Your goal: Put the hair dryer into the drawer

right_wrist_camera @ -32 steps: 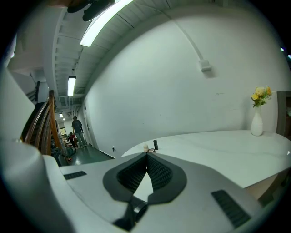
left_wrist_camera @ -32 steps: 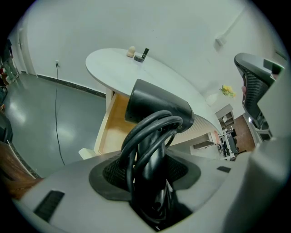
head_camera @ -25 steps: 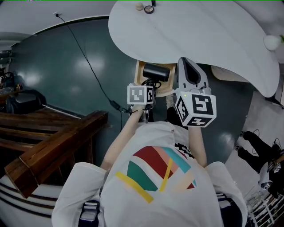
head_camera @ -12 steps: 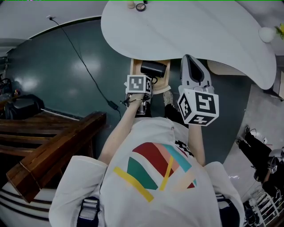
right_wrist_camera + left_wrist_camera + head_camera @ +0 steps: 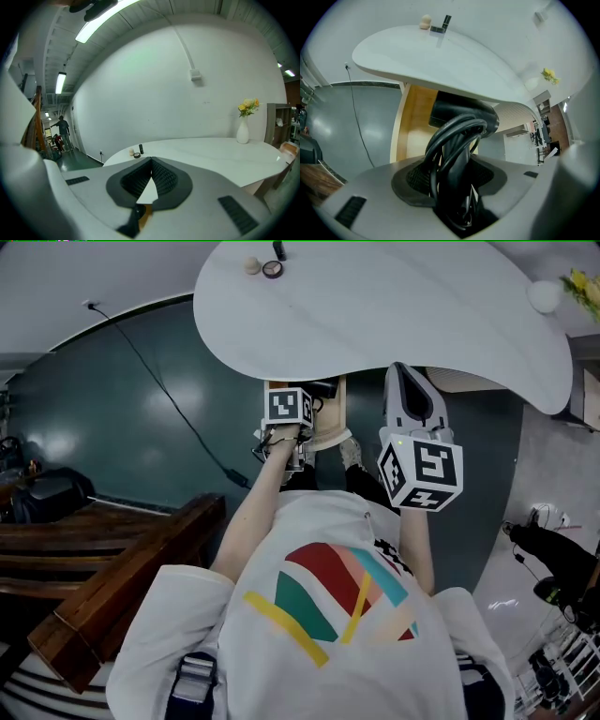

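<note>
In the left gripper view, the black hair dryer [image 5: 461,115], its cord looped round the handle, is held by my left gripper [image 5: 452,180], whose jaws are shut on the handle. It hangs over the open wooden drawer [image 5: 412,126] under the white table [image 5: 440,56]. In the head view, the left gripper [image 5: 305,395] points steeply down at the drawer [image 5: 336,423], and its marker cube hides most of the hair dryer [image 5: 324,387]. My right gripper [image 5: 401,376] is to the right, beside the drawer and level with the table's edge. In its own view, the right gripper [image 5: 151,164] is shut and holds nothing.
Small items [image 5: 272,266] lie at the table's far end, and a vase of yellow flowers [image 5: 244,123] stands on the table [image 5: 211,150]. A power cable [image 5: 159,381] runs over the dark floor on the left. A wooden bench [image 5: 122,549] is near left. A person [image 5: 61,127] stands far off.
The left gripper has carried the hair dryer further in under the table edge, down toward the drawer. The cube now covers most of the dryer. The right gripper shifted slightly.
</note>
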Demonstrator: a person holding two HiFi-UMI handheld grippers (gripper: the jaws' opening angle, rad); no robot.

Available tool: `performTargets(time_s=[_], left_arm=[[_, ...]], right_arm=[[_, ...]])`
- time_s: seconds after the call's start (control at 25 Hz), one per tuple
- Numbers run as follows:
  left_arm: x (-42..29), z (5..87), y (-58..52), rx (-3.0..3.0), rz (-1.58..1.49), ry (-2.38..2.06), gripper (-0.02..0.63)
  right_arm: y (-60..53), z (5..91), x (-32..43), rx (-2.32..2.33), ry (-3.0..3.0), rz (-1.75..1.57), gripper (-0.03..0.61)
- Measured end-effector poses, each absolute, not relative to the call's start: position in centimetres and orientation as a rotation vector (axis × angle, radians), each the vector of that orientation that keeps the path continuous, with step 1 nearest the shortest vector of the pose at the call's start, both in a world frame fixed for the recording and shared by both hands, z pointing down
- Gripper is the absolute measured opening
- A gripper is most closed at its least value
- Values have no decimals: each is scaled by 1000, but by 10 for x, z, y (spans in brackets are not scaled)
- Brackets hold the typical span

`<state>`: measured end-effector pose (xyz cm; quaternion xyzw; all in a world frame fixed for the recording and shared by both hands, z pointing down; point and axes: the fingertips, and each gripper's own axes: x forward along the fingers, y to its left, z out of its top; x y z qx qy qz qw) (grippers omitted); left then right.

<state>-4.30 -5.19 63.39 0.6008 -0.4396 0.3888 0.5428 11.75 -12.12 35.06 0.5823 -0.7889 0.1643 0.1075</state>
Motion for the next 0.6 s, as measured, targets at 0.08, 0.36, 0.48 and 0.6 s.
performTargets(time_s=[0.08, 0.36, 0.48, 0.6], left_arm=[[-40, 637, -62, 1442, 931, -1046, 225], [-33, 649, -71, 1476, 923, -1026, 225], [-32, 654, -80, 1492, 917, -1021, 225], [-36, 658, -87, 1521, 876, -1032, 225]], right_arm=[[-123, 354, 122, 1719, -2301, 484, 11], [-120, 368, 120, 1678, -2234, 498, 12], [-121, 374, 118, 1660, -2205, 495, 11], [-118, 379, 115, 1645, -2180, 487, 11]])
